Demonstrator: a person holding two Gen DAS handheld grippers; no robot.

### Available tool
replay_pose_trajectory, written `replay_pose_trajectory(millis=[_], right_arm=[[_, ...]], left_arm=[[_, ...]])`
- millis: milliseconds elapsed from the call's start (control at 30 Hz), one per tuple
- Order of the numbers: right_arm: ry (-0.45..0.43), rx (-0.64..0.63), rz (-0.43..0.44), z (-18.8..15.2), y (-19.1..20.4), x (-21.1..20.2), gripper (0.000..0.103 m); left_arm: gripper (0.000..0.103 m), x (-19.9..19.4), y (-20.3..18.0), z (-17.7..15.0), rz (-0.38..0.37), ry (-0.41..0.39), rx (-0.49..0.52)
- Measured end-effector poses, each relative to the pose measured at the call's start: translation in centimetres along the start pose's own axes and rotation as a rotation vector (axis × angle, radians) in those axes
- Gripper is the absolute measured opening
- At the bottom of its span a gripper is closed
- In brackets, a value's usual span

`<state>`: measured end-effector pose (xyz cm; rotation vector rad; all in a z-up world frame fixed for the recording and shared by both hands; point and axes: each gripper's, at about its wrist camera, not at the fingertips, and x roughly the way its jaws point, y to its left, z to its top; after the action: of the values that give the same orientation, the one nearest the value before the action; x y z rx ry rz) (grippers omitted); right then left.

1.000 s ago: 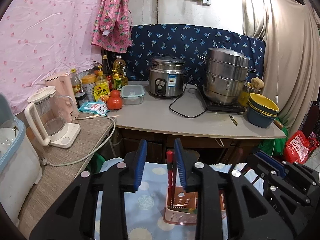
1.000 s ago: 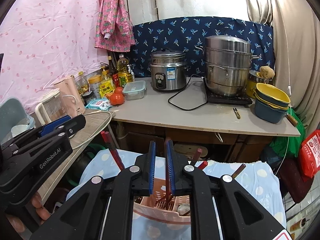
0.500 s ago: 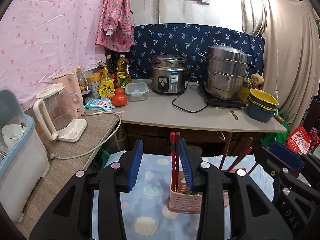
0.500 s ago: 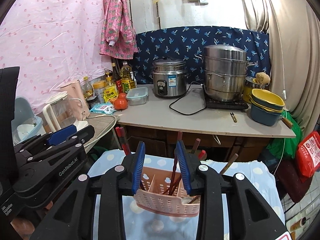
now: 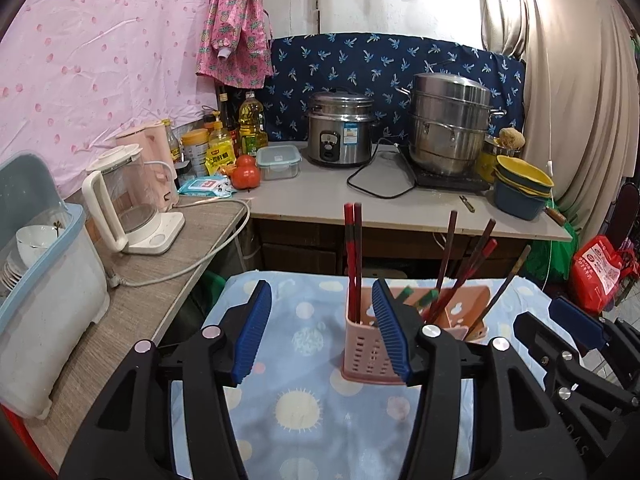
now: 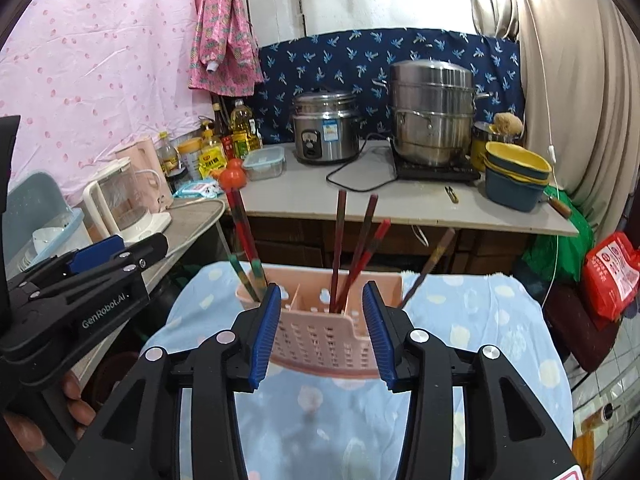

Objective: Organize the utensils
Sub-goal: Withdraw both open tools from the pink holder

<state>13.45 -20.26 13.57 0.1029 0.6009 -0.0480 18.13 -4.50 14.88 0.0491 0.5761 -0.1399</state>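
Observation:
A pink slotted utensil basket (image 5: pixel 370 354) (image 6: pixel 324 340) stands on the blue spotted cloth (image 5: pixel 308 404). A pair of red chopsticks (image 5: pixel 353 260) (image 6: pixel 244 236) stands upright in its left end compartment. Several more chopsticks (image 5: pixel 472 268) (image 6: pixel 362 256) lean in the other compartments. My left gripper (image 5: pixel 322 334) is opening in front of the basket's left end; its pads touch nothing. My right gripper (image 6: pixel 322 332) (image 5: pixel 572 340) is also opening, nothing held, with the basket just beyond its fingers. The left gripper (image 6: pixel 80 280) shows at that view's left edge, with a hand (image 6: pixel 76 396) under it.
Behind the clothed table runs a counter (image 5: pixel 400 208) with a rice cooker (image 5: pixel 340 130), a steel steamer pot (image 5: pixel 450 124), stacked bowls (image 5: pixel 520 188), bottles and a tomato. On the left a side table holds a kettle (image 5: pixel 124 204) and a dish bin (image 5: pixel 44 280). A red bag (image 5: pixel 600 268) lies right.
Both grippers have drawn back from the basket and their jaws have widened. The chopsticks that were between the jaws now stand free in the basket.

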Motion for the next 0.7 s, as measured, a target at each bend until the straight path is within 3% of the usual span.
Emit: replay_pose_trajectory(millis=[233, 700], right_arm=[[-0.003, -0.035, -0.056, -2.4, 0.6, -0.4, 0.058], [0.027, 0.009, -0.068, -3.8, 0.3, -1.2, 0.075]], left_arm=[[0.060, 0.2, -0.1, -2.0, 0.011, 0.033, 0.004], [0.083, -0.2, 0.0, -4.4, 0.040, 0.066, 0.008]])
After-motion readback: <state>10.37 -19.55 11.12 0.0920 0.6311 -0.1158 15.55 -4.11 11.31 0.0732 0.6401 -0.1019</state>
